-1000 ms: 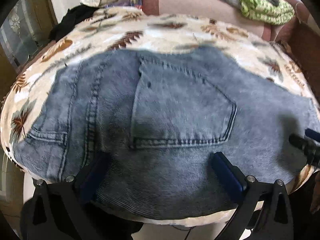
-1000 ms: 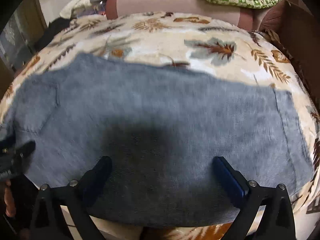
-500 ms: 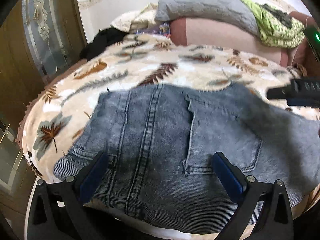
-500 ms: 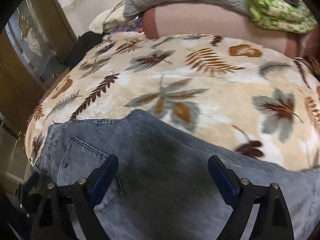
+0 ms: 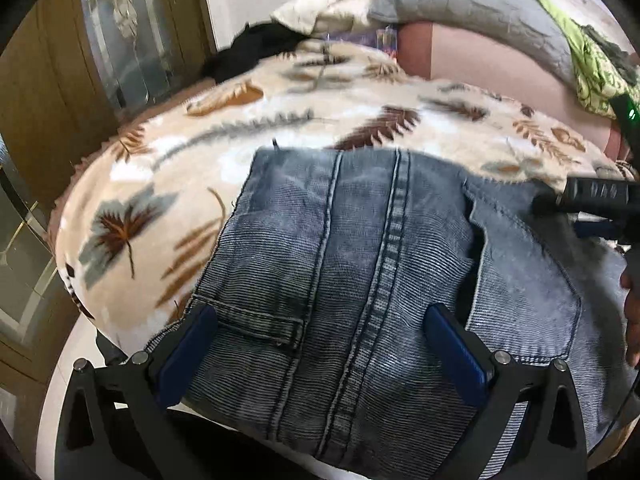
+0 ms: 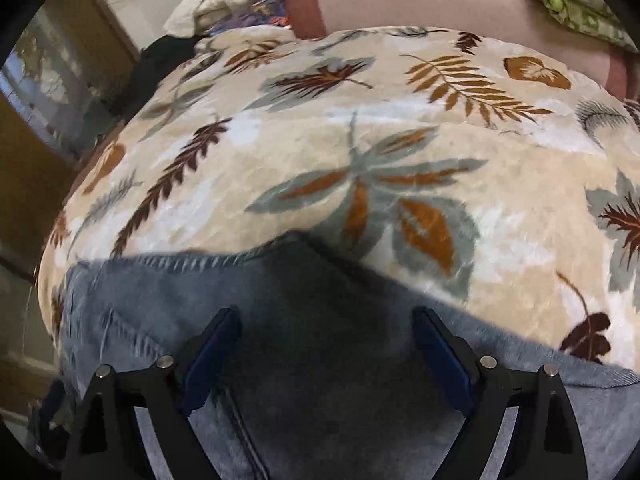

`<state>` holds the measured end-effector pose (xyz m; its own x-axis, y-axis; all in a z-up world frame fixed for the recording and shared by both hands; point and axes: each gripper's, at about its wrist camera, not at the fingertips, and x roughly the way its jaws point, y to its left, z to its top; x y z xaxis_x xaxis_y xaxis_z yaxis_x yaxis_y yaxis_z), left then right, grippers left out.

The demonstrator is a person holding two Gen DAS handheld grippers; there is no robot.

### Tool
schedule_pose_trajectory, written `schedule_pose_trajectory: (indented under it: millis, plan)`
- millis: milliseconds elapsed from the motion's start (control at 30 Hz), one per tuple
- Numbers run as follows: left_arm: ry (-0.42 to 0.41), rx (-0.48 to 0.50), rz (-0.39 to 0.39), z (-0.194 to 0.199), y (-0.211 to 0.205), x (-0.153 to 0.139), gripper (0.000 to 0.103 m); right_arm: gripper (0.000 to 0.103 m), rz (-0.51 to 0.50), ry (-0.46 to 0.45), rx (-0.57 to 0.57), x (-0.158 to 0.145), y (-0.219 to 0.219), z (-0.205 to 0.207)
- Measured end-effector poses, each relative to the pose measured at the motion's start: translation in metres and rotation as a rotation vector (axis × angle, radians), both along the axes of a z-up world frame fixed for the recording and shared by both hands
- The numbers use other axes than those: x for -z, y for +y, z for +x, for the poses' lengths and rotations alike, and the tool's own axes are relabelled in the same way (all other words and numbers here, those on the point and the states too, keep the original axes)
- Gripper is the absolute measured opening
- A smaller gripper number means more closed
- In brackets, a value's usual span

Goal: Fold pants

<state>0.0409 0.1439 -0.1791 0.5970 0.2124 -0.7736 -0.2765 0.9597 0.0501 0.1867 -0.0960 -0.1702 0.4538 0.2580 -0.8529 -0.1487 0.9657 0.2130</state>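
Jeans run off-frame under both grippers' spread jaws, nothing clasped, edges blurred.

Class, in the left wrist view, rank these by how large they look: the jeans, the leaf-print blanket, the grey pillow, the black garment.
1. and 2. jeans and leaf-print blanket: comparable; the jeans sit nearer the camera and cover part of the blanket, so unranked.
3. grey pillow
4. black garment
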Motion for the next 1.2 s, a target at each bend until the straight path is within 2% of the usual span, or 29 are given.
schedule_pose_trajectory:
  millis: [133,233,367,500,567,633,767,867,933,1033,1100,1200]
  plan:
    - [-0.019,0.002,-0.002,-0.004,0.001,-0.004,0.103,0.091,0.029,-0.039,-0.001,-0.016,-0.007,-0.011]
    - [-0.077,-0.011,-0.019,-0.011,0.004,-0.014,0.103,0.091,0.053,-0.074,-0.062,-0.03,-0.009,-0.033]
    - [-0.068,-0.031,-0.038,-0.009,0.009,-0.014,0.103,0.091,0.126,-0.01,-0.163,-0.027,-0.009,-0.051]
    - [-0.046,-0.017,-0.023,-0.005,0.004,-0.011,0.103,0.091,0.134,0.037,-0.181,-0.012,-0.008,-0.052]
    - [-0.033,-0.003,0.0,-0.005,-0.001,-0.008,0.103,0.091,0.121,0.074,-0.162,0.001,-0.007,-0.045]
    - [-0.024,0.003,0.015,-0.004,-0.003,-0.007,0.103,0.091,0.121,0.06,-0.139,0.002,-0.008,-0.041]
    - [-0.008,-0.004,-0.009,0.001,0.003,-0.003,0.103,0.091,0.032,0.038,-0.072,-0.001,-0.019,-0.039]
    - [0.014,-0.022,-0.043,0.004,0.009,0.001,0.103,0.09,0.048,0.04,-0.018,-0.007,-0.041,-0.046]
    - [0.014,-0.028,-0.038,0.004,0.008,0.001,0.103,0.09,0.061,0.037,0.005,-0.013,-0.055,-0.055]
    - [-0.023,-0.019,-0.009,-0.002,0.002,-0.007,0.103,0.09,0.089,0.03,0.003,-0.019,-0.068,-0.075]
    - [-0.065,0.005,0.006,-0.008,-0.003,-0.014,0.103,0.09,0.07,0.02,0.006,-0.022,-0.074,-0.089]
    - [-0.085,0.042,0.054,-0.011,-0.014,-0.017,0.103,0.09,0.039,0.018,0.037,-0.021,-0.092,-0.115]
